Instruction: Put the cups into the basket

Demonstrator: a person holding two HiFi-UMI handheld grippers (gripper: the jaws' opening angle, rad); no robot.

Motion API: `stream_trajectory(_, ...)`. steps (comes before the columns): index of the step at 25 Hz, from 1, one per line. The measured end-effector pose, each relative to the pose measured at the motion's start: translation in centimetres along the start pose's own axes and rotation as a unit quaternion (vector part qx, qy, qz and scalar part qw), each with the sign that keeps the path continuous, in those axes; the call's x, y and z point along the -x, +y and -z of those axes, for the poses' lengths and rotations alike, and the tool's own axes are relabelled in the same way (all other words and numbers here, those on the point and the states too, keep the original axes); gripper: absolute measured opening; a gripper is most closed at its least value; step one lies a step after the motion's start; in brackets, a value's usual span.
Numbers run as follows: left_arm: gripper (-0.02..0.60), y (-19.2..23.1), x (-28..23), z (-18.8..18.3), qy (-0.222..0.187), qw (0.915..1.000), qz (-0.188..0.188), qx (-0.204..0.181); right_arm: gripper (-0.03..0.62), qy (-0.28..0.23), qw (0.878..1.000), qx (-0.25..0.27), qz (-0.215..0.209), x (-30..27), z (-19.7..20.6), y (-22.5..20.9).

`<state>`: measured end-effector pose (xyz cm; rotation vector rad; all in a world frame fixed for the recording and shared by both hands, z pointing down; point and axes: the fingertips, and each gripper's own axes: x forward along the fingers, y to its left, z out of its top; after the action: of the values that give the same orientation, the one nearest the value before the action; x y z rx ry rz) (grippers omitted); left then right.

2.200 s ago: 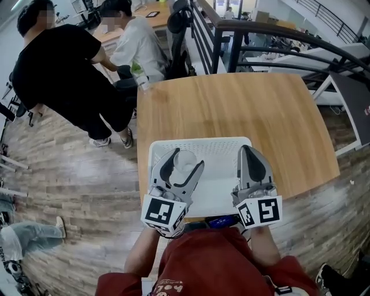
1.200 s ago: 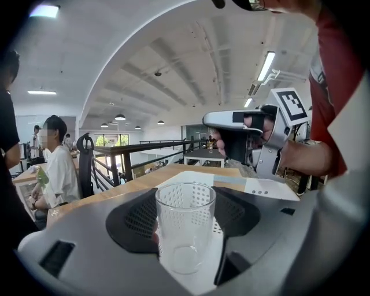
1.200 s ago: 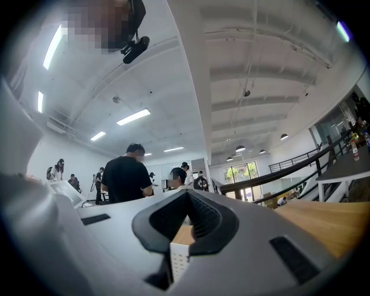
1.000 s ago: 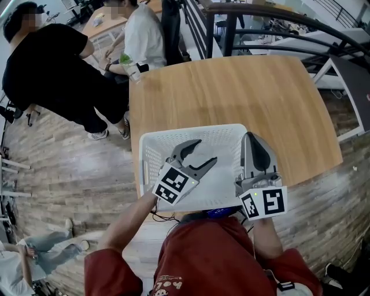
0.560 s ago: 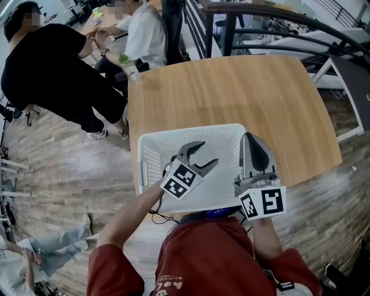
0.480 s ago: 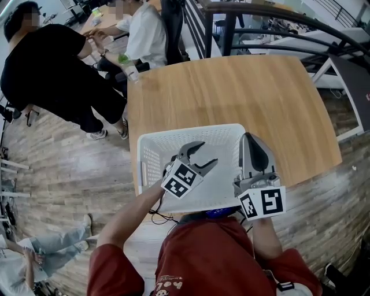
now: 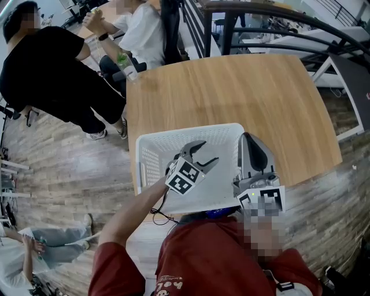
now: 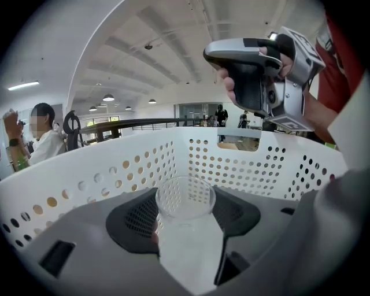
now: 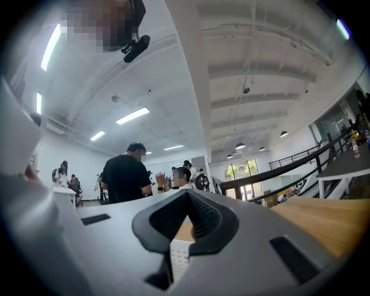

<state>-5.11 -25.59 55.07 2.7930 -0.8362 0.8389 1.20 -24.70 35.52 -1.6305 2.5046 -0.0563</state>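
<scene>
One wide wooden table (image 7: 243,92) fills most of the head view, standing on a wood-plank floor (image 7: 58,173). Beyond its far left corner are two people: one in black (image 7: 52,63), standing and bent over, and one in white (image 7: 141,34), seated. A dark railing (image 7: 260,17) runs along the far side.

At the table's near edge sits a white plastic basket (image 7: 173,134) with rows of round holes in its walls. The person working wears a red shirt (image 7: 219,254), at the bottom of the view.

The right gripper (image 7: 250,139) lies along the basket's right wall, pointing away from the person. Its own view shows the jaws drawn narrow, with a strip of the white perforated wall pinched between them.

The left gripper (image 7: 203,151) reaches down into the basket from the near left, tilted toward the basket's middle. Its jaws stand wide, with the pads on either side of a clear plastic cup (image 8: 185,199). The cup is upright with its open rim facing up, held inside the basket below the rim and among the holed walls. Whether its base touches the basket floor cannot be told.
</scene>
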Motion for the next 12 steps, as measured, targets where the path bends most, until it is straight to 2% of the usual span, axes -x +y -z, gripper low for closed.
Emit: stream_trajectory(12,0.29,-0.05,-0.7,1.09,0.014,0.9998,-0.01,0.006,0.005,0.001,1.0,-0.004,-0.004,-0.13,0.07,-0.04)
